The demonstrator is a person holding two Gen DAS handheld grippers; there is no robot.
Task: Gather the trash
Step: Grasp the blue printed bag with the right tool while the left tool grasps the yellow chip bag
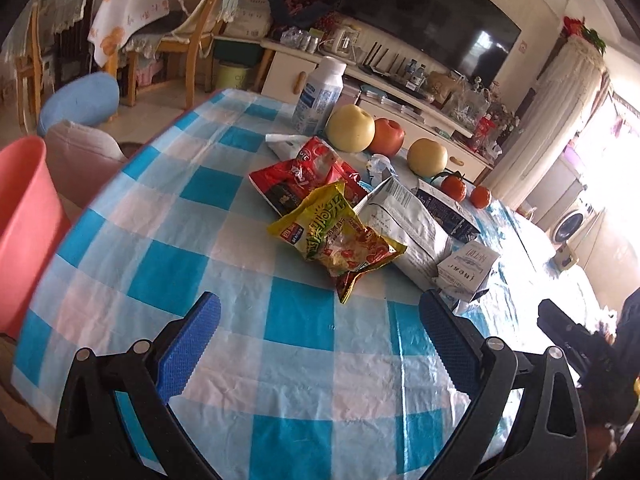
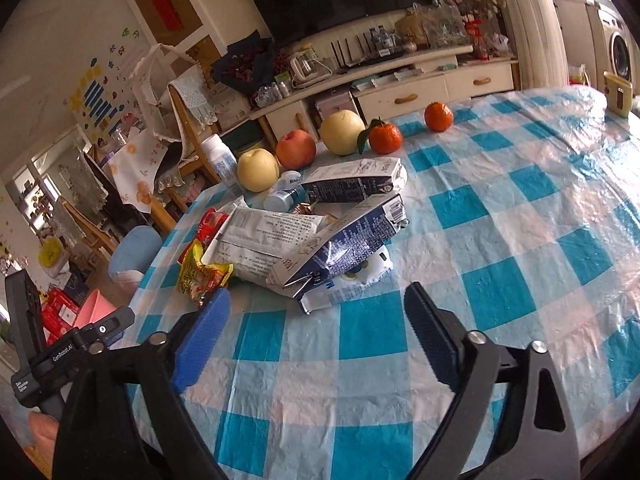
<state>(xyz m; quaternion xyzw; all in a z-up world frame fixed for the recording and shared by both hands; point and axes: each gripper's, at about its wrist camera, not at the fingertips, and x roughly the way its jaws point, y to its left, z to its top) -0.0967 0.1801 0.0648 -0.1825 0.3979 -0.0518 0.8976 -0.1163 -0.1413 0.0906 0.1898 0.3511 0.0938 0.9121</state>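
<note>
My left gripper [image 1: 320,340] and right gripper [image 2: 316,332] both gape wide and empty above the checked tablecloth [image 1: 224,216], facing crumpled snack wrappers [image 1: 336,236] and milk cartons [image 2: 352,244].

The counter [image 1: 168,272] wears a cloth checked in bright blue, pale blue and white; one wrapper [image 1: 336,236] is yellow with green lettering and red; another wrapper [image 1: 304,176] is red; the carton [image 2: 352,240] is navy and white; the bucket [image 1: 20,224] is salmon pink; both tongs [image 1: 320,332] [image 2: 316,316] have blue pads on black arms.
</note>
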